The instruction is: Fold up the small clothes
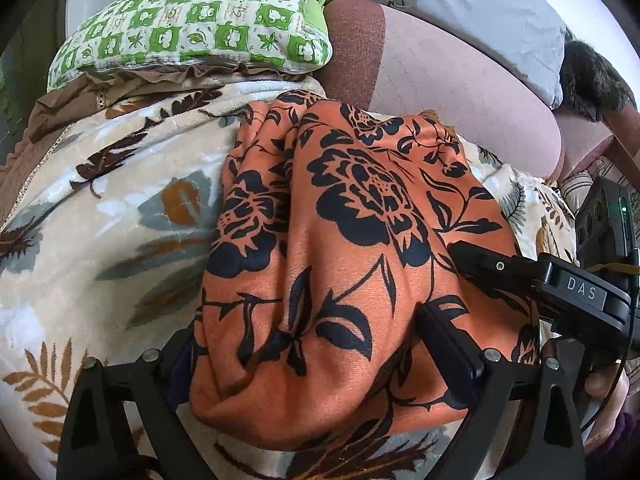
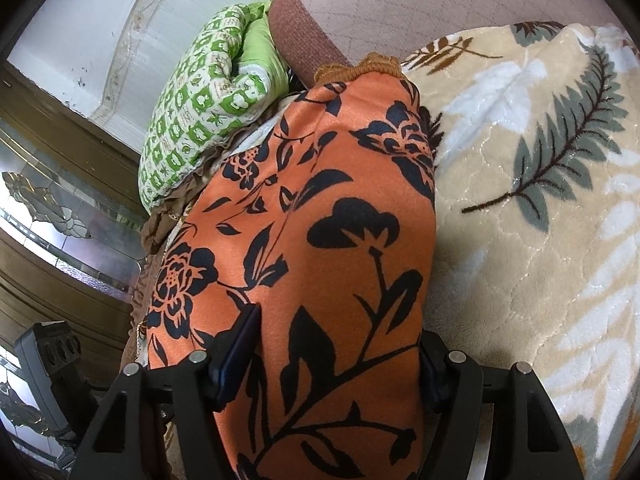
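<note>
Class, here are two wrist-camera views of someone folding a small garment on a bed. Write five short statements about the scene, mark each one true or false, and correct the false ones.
1. The garment is orange with a dark floral print. True.
2. The garment lies on a bare wooden table. False: it lies on a cream blanket with a leaf pattern.
3. A green-and-white checked pillow sits beyond the garment. True.
4. The right tool is well away from the garment. False: the cloth lies between its two fingers.
5. The garment is spread out flat in one layer. False: it is bunched and folded over on itself, between the fingers of the left tool too.
</note>
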Motion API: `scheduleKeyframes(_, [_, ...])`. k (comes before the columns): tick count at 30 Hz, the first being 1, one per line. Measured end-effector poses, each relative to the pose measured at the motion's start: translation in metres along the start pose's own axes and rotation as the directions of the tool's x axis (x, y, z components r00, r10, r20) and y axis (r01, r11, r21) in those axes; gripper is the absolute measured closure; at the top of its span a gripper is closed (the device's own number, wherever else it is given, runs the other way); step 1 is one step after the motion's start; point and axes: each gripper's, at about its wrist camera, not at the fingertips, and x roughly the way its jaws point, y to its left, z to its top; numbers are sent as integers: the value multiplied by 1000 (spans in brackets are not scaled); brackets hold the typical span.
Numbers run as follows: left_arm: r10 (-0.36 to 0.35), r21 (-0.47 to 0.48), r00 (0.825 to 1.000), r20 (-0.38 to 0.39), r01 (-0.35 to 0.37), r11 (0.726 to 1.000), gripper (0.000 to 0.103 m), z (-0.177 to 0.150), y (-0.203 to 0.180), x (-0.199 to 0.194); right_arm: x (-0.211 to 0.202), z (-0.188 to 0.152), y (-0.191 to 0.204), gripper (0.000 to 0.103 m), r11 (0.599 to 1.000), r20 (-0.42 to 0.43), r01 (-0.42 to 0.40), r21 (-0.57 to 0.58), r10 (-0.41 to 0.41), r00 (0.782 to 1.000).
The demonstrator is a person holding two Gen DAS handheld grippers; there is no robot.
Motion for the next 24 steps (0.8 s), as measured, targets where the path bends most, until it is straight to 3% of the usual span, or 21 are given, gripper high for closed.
scheduleKeyframes(10, [-132,-142,991,-28,127,982,6,8,31,0,0,5,-4,30,999,-36,-20,41,21,999])
scheduleKeyframes(14, [-125,-95,991,-43,120,988,6,3,23,7,1,4,-4,30,999,-21,-21,45,22,1000])
scheduleKeyframes(19, [-142,-89,990,-26,139,986,23,1,22,4,0,0,2,37,1000,8,13,-9,-13,1000])
scheduleKeyframes(24, [-143,-66,990,4,143,988,42,0,14,-4,-8,-5,24,56,987,56,90,-131,-84,995])
